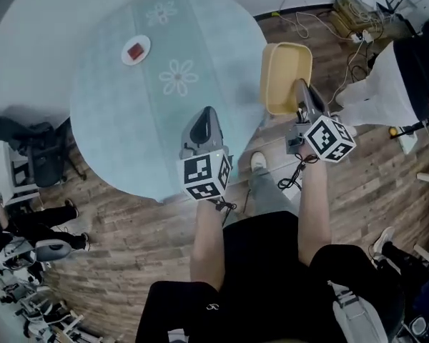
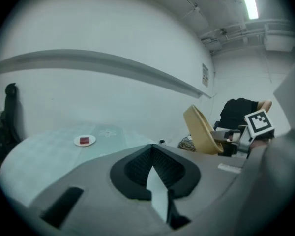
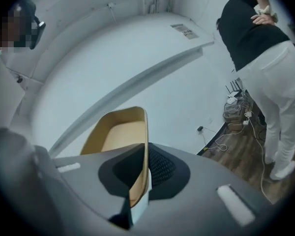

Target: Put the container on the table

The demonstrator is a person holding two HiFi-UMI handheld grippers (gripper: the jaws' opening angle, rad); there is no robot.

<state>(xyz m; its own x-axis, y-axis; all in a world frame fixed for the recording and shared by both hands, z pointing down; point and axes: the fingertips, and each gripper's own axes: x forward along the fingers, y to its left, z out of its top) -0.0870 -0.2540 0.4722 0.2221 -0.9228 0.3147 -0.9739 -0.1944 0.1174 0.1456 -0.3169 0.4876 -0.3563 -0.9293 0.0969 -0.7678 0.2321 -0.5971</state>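
A tan rectangular container (image 1: 285, 76) hangs in the air just past the right edge of the round pale-blue table (image 1: 114, 84). My right gripper (image 1: 304, 98) is shut on its near rim; in the right gripper view the container (image 3: 119, 136) stands on edge between the jaws. My left gripper (image 1: 204, 123) is shut and empty above the table's near edge. In the left gripper view the container (image 2: 201, 129) is seen tilted at the right, held up beside the table (image 2: 44, 141).
A small white plate with a red piece (image 1: 136, 49) sits at the far left of the table, also the plate (image 2: 84, 140). A person in white trousers (image 3: 268, 82) stands to the right. Cables (image 1: 354, 16) lie on the wood floor. A chair (image 1: 36, 156) stands left.
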